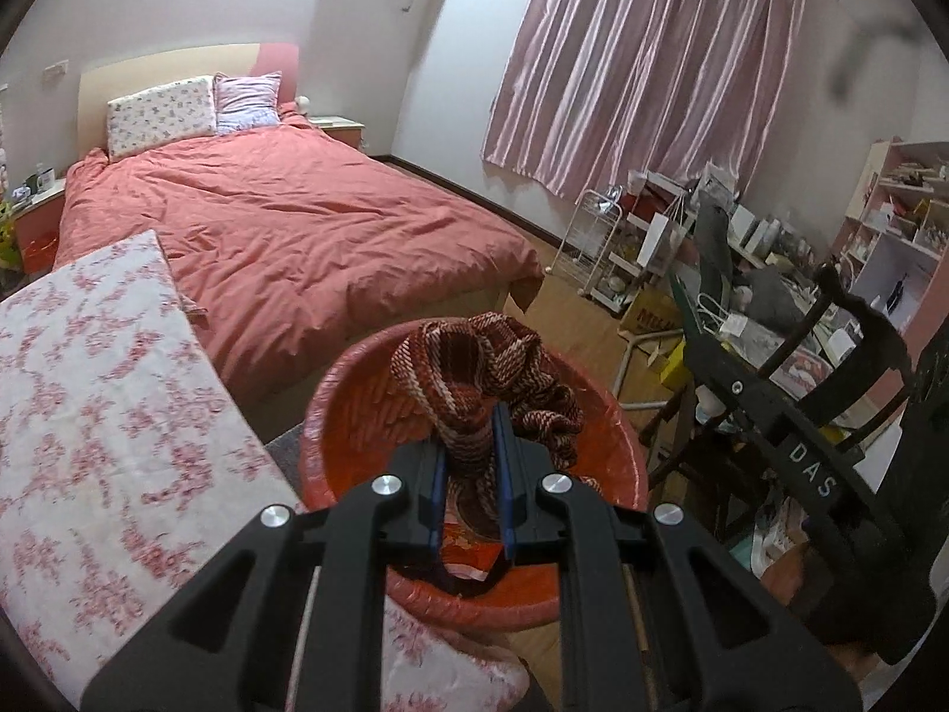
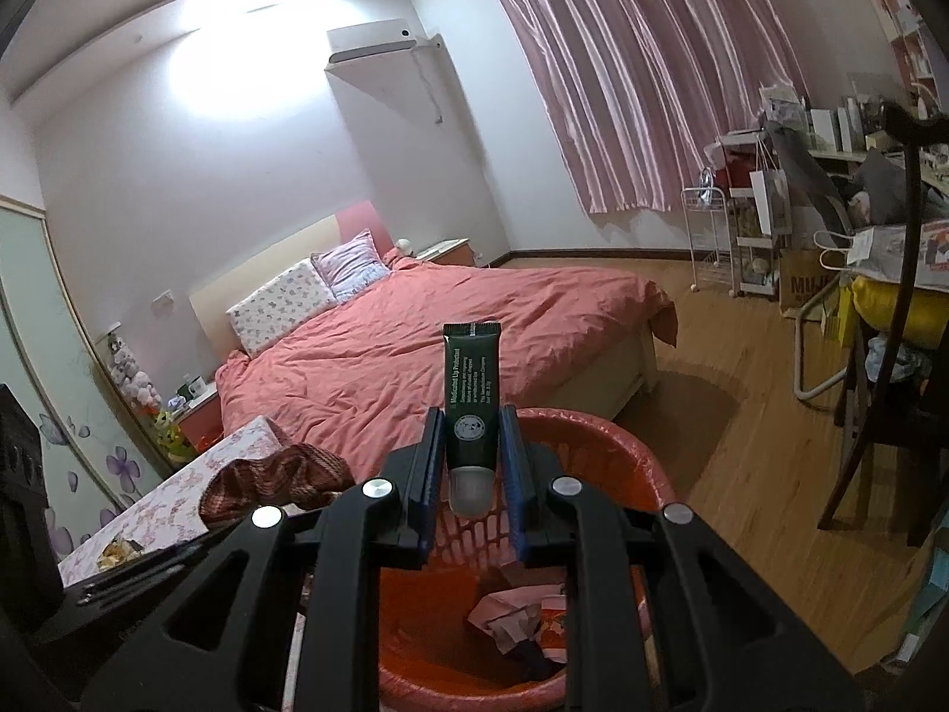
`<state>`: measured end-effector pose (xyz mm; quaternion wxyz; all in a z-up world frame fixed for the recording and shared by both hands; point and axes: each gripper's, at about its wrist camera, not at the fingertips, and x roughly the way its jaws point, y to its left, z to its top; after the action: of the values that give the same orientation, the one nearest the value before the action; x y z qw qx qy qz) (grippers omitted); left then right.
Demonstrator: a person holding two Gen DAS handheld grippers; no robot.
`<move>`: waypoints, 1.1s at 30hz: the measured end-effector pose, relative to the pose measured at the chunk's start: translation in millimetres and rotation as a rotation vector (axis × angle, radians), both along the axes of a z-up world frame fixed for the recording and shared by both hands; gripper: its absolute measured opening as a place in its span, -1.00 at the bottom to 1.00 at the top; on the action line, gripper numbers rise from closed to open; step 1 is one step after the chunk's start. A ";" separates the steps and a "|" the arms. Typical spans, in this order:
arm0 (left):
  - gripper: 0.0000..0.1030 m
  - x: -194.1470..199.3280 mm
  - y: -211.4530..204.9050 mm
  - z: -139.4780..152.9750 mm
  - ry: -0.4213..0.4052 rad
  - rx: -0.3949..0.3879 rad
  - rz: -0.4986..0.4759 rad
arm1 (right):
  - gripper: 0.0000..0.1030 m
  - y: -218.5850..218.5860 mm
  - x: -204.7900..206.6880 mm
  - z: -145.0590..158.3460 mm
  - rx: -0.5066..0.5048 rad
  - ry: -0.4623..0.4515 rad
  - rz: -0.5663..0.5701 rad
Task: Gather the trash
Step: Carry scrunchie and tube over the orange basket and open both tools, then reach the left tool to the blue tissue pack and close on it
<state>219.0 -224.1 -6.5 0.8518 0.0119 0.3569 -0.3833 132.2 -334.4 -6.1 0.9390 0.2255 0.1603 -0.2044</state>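
A red bin [image 1: 356,415] lined with a red bag stands on the floor at the foot of the bed. My left gripper [image 1: 468,433] is shut on a bunched red-and-white striped knit cloth [image 1: 474,368], which hangs over the bin's mouth. In the right wrist view my right gripper [image 2: 471,415] is shut on a dark green tube [image 2: 471,368]. The tube stands upright, cap end down, above the bin [image 2: 623,451]. The knit cloth [image 2: 279,480] shows there at the lower left. Crumpled pink paper [image 2: 510,611] and wrappers lie in the bin's bottom.
A bed with a salmon cover [image 1: 284,225] fills the middle. A floral-covered bench [image 1: 101,403] sits left of the bin. A dark wooden chair [image 2: 878,415], a cluttered desk [image 1: 765,308] and a white wire cart [image 2: 706,237] crowd the right, under pink curtains.
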 end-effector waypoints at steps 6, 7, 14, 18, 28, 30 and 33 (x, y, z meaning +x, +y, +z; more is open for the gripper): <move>-0.41 13.8 -13.7 -19.2 0.014 0.032 0.010 | -0.62 -10.3 9.5 -11.1 0.043 0.014 0.032; -0.30 16.6 -13.9 -22.1 0.019 0.038 0.015 | -0.62 -12.6 11.4 -14.3 0.054 0.022 0.035; -0.12 30.9 1.5 -40.5 0.044 0.081 0.073 | -0.12 -17.5 9.9 -25.4 0.094 0.056 0.025; 0.03 35.5 25.6 -43.6 0.044 0.102 0.125 | -0.07 -10.0 9.2 -23.9 0.087 0.078 0.025; 0.35 39.8 117.0 -39.5 0.024 0.146 0.329 | -0.02 21.0 17.3 -19.4 0.059 0.114 0.095; 0.39 41.1 142.1 -39.3 0.017 0.157 0.385 | 0.03 30.2 19.7 -16.8 0.048 0.118 0.119; 0.50 42.1 180.4 -40.8 0.001 0.184 0.479 | 0.08 42.4 22.5 -14.8 0.031 0.122 0.146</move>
<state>261.1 -43.7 -47.2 0.9134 0.0043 0.3833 -0.1367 154.7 -292.0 -21.0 0.9362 0.2151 0.2364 -0.1464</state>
